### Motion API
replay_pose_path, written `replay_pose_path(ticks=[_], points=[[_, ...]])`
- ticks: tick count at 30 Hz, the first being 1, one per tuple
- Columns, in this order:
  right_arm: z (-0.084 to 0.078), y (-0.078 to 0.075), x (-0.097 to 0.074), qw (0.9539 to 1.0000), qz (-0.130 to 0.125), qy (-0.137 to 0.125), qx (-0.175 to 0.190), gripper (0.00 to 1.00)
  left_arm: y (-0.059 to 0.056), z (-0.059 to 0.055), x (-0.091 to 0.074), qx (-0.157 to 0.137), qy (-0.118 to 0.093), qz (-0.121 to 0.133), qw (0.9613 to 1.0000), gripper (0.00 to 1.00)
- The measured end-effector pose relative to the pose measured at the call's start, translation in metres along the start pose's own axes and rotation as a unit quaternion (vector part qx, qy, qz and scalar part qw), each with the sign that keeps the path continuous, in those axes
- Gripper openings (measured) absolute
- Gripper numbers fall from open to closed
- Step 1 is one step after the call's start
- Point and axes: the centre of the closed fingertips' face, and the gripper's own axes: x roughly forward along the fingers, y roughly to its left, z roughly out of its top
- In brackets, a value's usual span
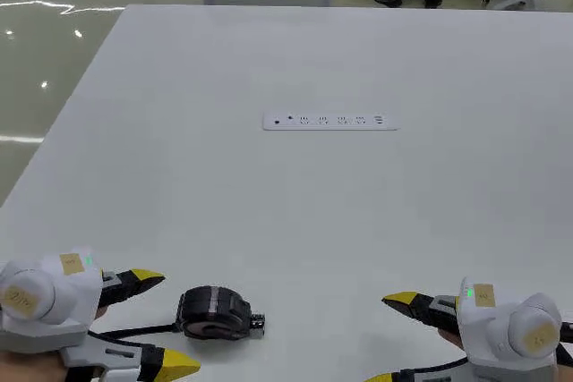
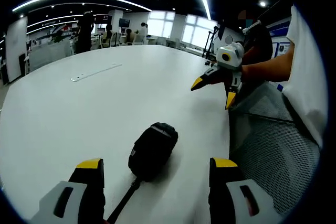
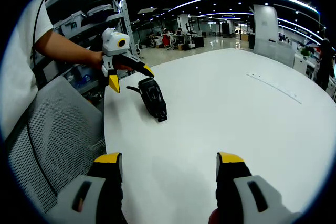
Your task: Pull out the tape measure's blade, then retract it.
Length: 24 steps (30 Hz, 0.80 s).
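Note:
A black tape measure lies on the white table near its front edge, blade tip pointing right, a black strap trailing left. My left gripper stands open just left of it, yellow tips either side of the strap, not touching the case. In the left gripper view the tape measure sits just ahead of the open jaws. My right gripper is open at the front right, well apart from the tape. The right gripper view has the tape measure lying some way ahead, with the left gripper behind it.
A white power strip lies flat at the table's middle. A mesh chair stands at the table's near edge beside the person. People and office furniture are far behind the table.

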Motion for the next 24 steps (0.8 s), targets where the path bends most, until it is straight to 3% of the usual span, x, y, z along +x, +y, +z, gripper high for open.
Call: replay_pose_path(ticks=[9, 24], points=[[0.000, 0.000, 0.007, 0.9999, 0.008, 0.005, -0.001, 0.73, 0.004, -0.002, 0.012, 0.015, 0.011, -0.014, 0.9997, 0.74], [0.003, -0.003, 0.013, 0.9998, 0.018, 0.006, 0.009, 0.73, 0.011, -0.010, 0.027, 0.016, 0.024, -0.037, 0.9989, 0.61]])
